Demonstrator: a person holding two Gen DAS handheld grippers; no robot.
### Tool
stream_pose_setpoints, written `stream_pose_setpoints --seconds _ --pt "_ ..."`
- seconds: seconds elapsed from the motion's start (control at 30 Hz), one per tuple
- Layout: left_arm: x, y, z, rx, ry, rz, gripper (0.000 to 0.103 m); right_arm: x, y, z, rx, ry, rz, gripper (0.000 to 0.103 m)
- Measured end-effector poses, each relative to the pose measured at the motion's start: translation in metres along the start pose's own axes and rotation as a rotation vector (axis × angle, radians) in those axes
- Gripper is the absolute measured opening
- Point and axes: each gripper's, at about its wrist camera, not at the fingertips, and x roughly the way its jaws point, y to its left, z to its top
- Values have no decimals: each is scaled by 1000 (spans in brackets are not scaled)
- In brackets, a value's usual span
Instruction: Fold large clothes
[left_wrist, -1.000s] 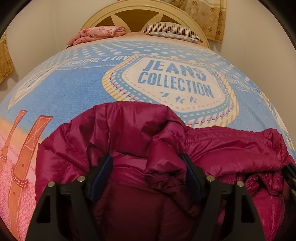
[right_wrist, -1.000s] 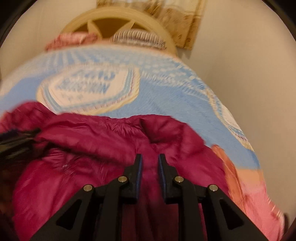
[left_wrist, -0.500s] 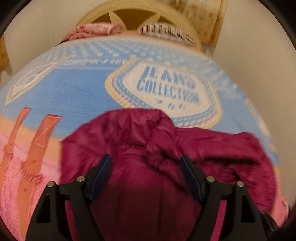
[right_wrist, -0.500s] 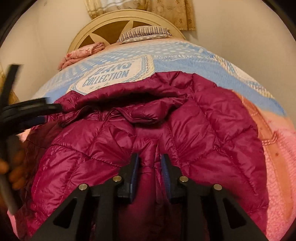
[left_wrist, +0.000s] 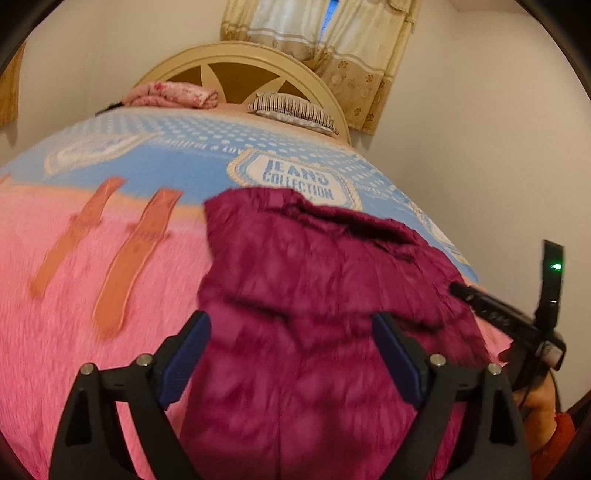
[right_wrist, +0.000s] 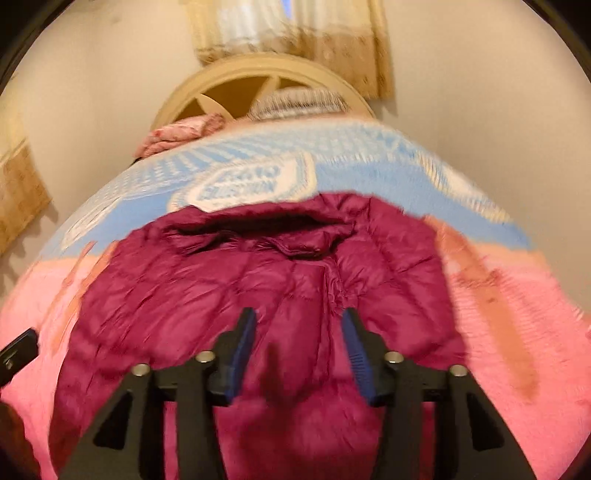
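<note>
Hidden/blurred: both views motion-smeared; jacket (left_wrist: 314, 295) near hem cut off by bottom edge in both; sleeves can't be made out, prob. tucked in the bundle; blanket text smeared in right view.
Jacket: magenta quilted puffer, bunched on bed blanket (left_wrist: 92, 258), collar end toward far side, overlapping the pink/blue colour change; dark collar opening (right_wrist: 251, 225) faces the headboard.
Left gripper (left_wrist: 291, 354): jaws wide & opening; jacket fabric lies between the fingers but pads (left_wrist: 184, 354) not pressing on it, nothing held.
Right gripper (right_wrist: 299, 350): abt half open & opening; fabric ridge below the gap, blue pads (right_wrist: 356, 354) clear of it, no grip.
Other rig: right gripper body w/ green light (left_wrist: 550, 295) at right edge of left view, a hand (left_wrist: 535, 398) under it; black bit at left edge of right view, unclear.
Around: folded pink cloth (left_wrist: 173, 94) & striped pillow (left_wrist: 291, 109) at far end by cream headboard (left_wrist: 240, 62); curtain (left_wrist: 332, 48) behind. Nothing lies on the jacket.
</note>
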Motion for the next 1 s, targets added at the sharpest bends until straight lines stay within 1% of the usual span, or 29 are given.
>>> stream_pose_setpoints --seconds 0.03,0.1,0.2,0.27,0.43,0.53,0.63,0.7,0.8,0.9,1.0 --pt "-5 5 -6 -8 7 -12 92 -16 2 -4 -33 -20 -13 56" --pt "-17 13 -17 -15 18 -21 92 -47 5 -15 -86 -53 -30 57" --pt "-33 19 -30 19 14 -6 92 -82 -1 -29 -140 -68 -53 58" --pt "-46 18 -39 63 1 24 92 -102 -11 -37 -129 -77 -54 58" --pt "-75 16 -65 123 -29 14 92 -158 -33 -64 -101 -119 -95 58" --pt "-87 17 -82 143 -35 10 92 -200 -50 -80 -61 -167 -108 58" --pt "-94 18 -98 166 -36 -5 92 -241 -67 -95 -51 -206 -141 58" --pt "-96 17 -109 178 -19 -29 92 -257 -78 -107 -46 -187 -161 58" --pt "-97 17 -126 195 13 -51 92 -262 -95 -130 -7 -118 -137 58" --pt "-99 18 -137 194 42 -93 92 -248 -101 -155 33 -38 -112 58" --pt "-100 24 -146 175 76 -144 92 -217 -98 -181 61 68 -36 58"
